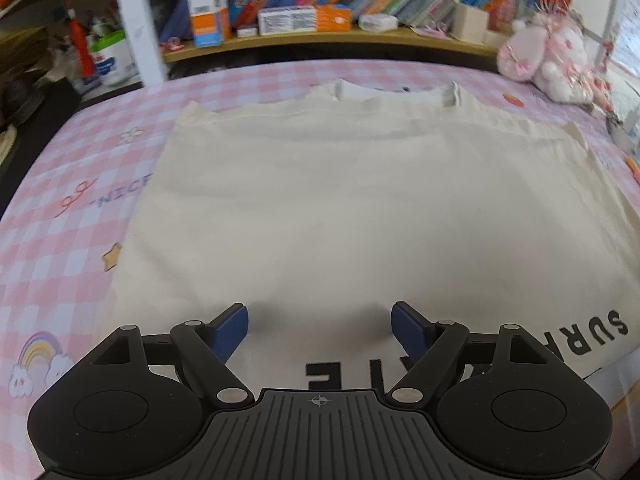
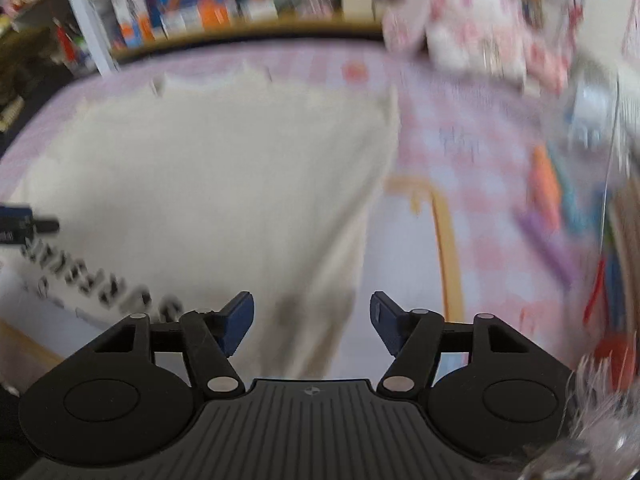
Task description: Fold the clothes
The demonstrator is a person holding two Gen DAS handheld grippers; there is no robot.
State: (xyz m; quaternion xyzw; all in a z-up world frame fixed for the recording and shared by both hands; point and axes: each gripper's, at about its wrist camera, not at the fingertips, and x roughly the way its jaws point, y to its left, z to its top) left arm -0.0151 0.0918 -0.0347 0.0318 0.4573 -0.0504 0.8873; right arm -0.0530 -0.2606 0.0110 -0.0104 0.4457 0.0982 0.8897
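Cream shirt spread flat on pink checked sheet, left gripper jaws apart above its lettered hem, right gripper jaws apart over shirt's side edge, nothing clamped

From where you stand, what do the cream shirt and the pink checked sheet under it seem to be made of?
The shirt looks like soft matte cotton knit: it lies limp, with black printed letters. The sheet looks like thin printed woven cloth, flat with cartoon motifs. Neither fibre is certain.

Two claw-mounted fisheyes, angled steeply down, close over the bed, sharing the cream shirt and bookshelf
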